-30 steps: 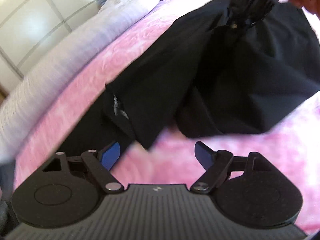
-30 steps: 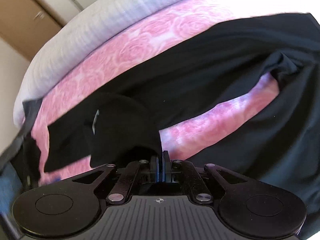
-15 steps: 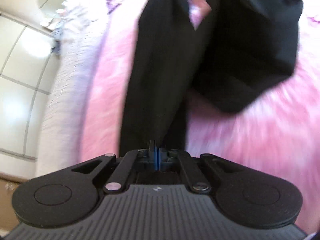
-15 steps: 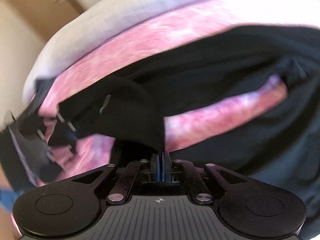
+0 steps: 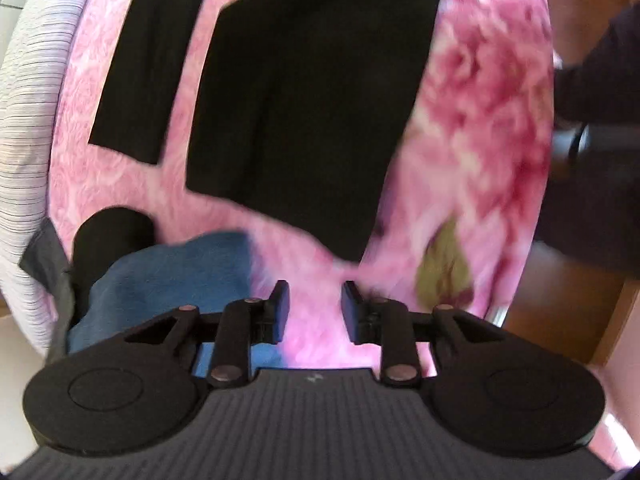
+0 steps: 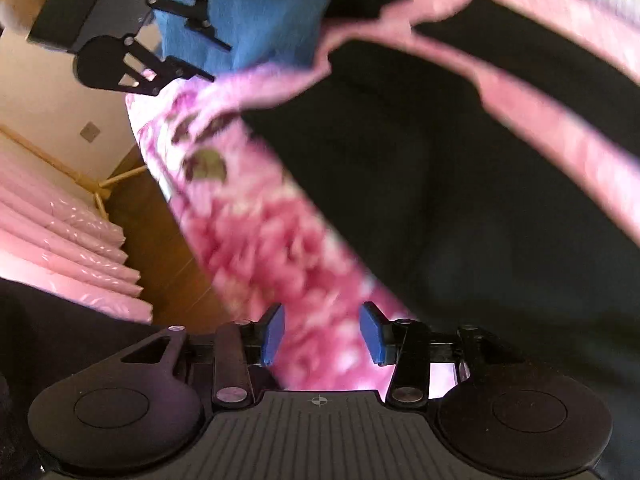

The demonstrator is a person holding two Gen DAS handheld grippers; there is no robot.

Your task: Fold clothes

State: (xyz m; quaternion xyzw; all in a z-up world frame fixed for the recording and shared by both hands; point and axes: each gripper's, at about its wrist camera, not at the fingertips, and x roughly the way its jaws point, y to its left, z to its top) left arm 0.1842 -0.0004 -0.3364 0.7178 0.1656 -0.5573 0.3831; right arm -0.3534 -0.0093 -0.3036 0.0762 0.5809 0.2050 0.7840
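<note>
The black garment (image 5: 304, 92) lies flat on the pink bed cover (image 5: 472, 92). The left gripper (image 5: 312, 306) and right gripper (image 6: 322, 334) are opening, with nothing between their fingers

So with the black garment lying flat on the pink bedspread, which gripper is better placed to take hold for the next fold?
Right, probably. The right gripper hangs beside the black garment, jaws opening and empty. The left gripper, also opening and empty, sits nearer the blue cloth.

Garment (image 5: 304, 92) flat on bedspread (image 5: 480, 120), folded cloth (image 5: 168, 276) near its corner, nearer the edge
</note>
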